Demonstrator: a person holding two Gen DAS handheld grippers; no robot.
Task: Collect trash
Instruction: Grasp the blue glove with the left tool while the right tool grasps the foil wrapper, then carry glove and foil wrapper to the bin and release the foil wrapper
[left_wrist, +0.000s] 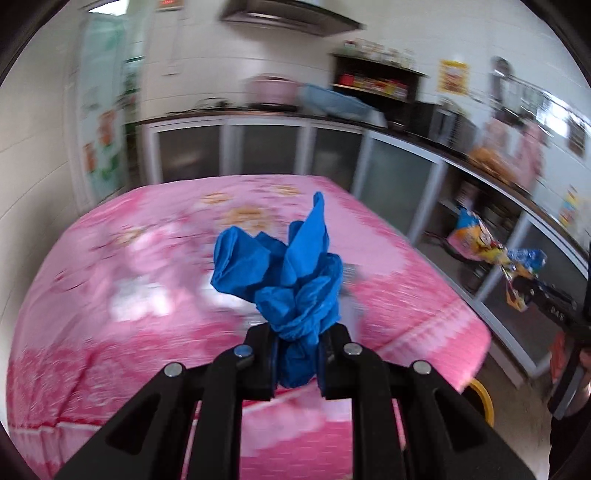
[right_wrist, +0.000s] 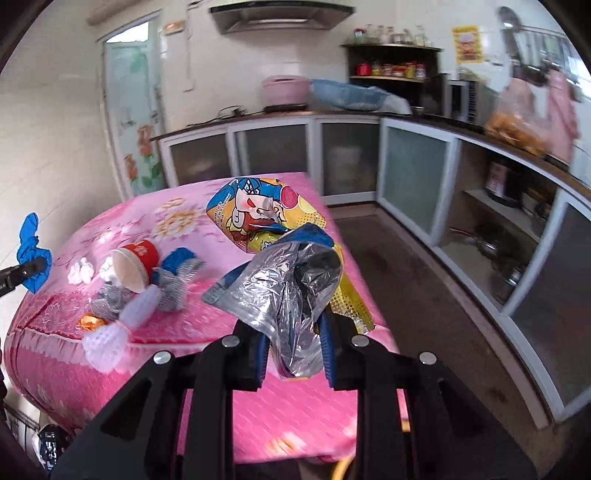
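My left gripper (left_wrist: 297, 360) is shut on a crumpled blue glove (left_wrist: 284, 269), held above the pink-covered table (left_wrist: 110, 295). The glove and left gripper also show at the far left of the right wrist view (right_wrist: 31, 254). My right gripper (right_wrist: 293, 354) is shut on a yellow and silver snack bag (right_wrist: 284, 258), held above the table's right edge. The same bag shows at the right of the left wrist view (left_wrist: 491, 251). On the table lie a red paper cup (right_wrist: 136, 262) on its side, grey and white scraps (right_wrist: 110, 295), white foam netting (right_wrist: 107, 343) and an orange wrapper (right_wrist: 90, 321).
Kitchen cabinets (right_wrist: 417, 173) with frosted doors run along the back and right walls. Open shelves (right_wrist: 498, 229) hold pots. A dark floor (right_wrist: 406, 277) lies between table and cabinets. A yellow rim (left_wrist: 484, 402) shows below the table's right corner.
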